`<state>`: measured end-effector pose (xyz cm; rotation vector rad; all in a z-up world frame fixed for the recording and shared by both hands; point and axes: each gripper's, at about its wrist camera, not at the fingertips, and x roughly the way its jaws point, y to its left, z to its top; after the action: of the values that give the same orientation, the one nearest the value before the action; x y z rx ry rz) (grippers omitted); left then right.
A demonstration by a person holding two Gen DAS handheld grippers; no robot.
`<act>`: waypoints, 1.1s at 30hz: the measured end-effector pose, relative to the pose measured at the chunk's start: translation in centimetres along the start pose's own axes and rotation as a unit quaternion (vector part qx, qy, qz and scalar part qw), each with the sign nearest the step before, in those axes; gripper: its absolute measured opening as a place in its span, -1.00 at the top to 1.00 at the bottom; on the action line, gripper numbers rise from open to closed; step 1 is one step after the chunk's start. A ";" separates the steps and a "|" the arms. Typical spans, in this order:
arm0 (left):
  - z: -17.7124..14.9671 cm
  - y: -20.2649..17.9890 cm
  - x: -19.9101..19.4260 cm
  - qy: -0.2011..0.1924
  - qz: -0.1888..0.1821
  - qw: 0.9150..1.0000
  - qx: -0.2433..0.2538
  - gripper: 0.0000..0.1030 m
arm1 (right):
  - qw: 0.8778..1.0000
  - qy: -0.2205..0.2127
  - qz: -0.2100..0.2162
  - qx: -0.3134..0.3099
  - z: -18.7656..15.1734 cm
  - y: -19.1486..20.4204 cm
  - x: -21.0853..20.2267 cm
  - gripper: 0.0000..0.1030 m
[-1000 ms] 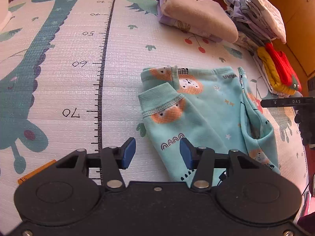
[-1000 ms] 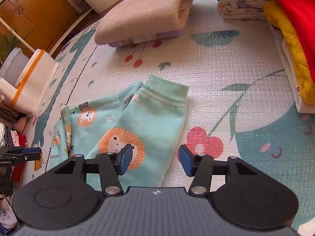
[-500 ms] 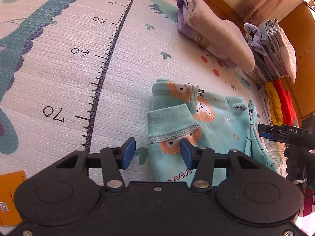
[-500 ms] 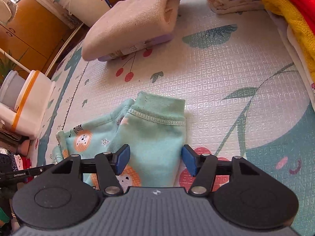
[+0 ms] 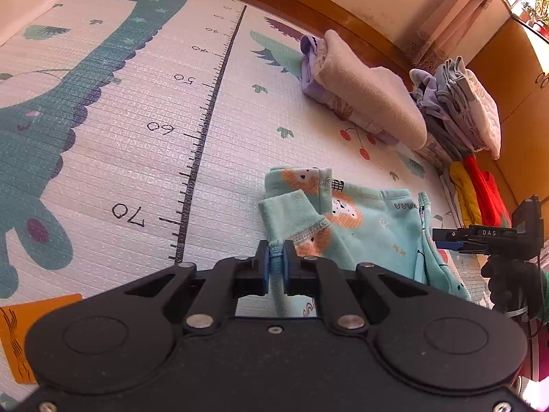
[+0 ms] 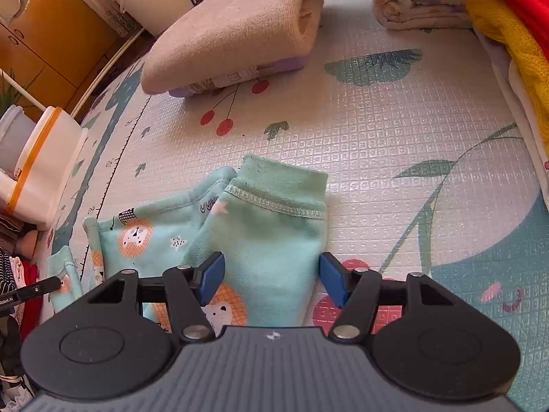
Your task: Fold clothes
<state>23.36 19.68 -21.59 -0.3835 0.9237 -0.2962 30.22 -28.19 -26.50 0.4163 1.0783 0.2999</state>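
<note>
- The teal lion-print sweatshirt (image 5: 370,226) is lying on the play mat (image 5: 137,137), partly folded, with both sleeves laid in over the body.
- The left gripper (image 5: 276,267) is clamping its blue pads together on the edge of the left sleeve cuff (image 5: 291,216); a pinch of teal fabric is showing between them.
- The right gripper (image 6: 271,279) is standing with its jaws apart, straddling the right sleeve (image 6: 274,240) just behind its cuff (image 6: 281,185); the blue pads (image 6: 211,276) are sitting at either side of the sleeve, not yet pressing it.
- The step in hand looks to be securing both sleeves ahead of the next fold.
- To do it well, the right gripper should be closing on one edge of the sleeve, catching both layers, rather than bunching the whole width between the pads.
- The two grips should be sitting level with each other, so the garment lifts evenly and the fold line comes out straight.
- The lift should be staying low and slow; the knit looks soft and thick, so a small pinch may be slipping out.
- The folded beige garment (image 6: 240,34) and the red and yellow knit stack (image 6: 507,24) are lying well apart at the far edge of the mat, leaving room for the fold.
</note>
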 end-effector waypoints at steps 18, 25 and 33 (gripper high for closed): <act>-4.3 9.7 -9.4 -0.047 0.151 0.985 -0.065 0.91 | 0.999 0.004 -0.024 -0.031 0.0 0.9 0.2 -0.18; -6.5 11.9 -11.8 -0.053 0.207 0.974 -0.076 0.91 | 0.999 0.001 -0.036 -0.032 -0.1 0.8 0.1 0.01; -9.3 13.4 -13.5 -0.041 0.263 0.959 -0.094 0.90 | 0.999 -0.002 -0.042 -0.026 -0.1 0.5 0.0 0.20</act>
<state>9.21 35.29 -22.96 -0.3076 0.9397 0.2947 30.15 -27.77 -26.31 0.3227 1.0787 0.2517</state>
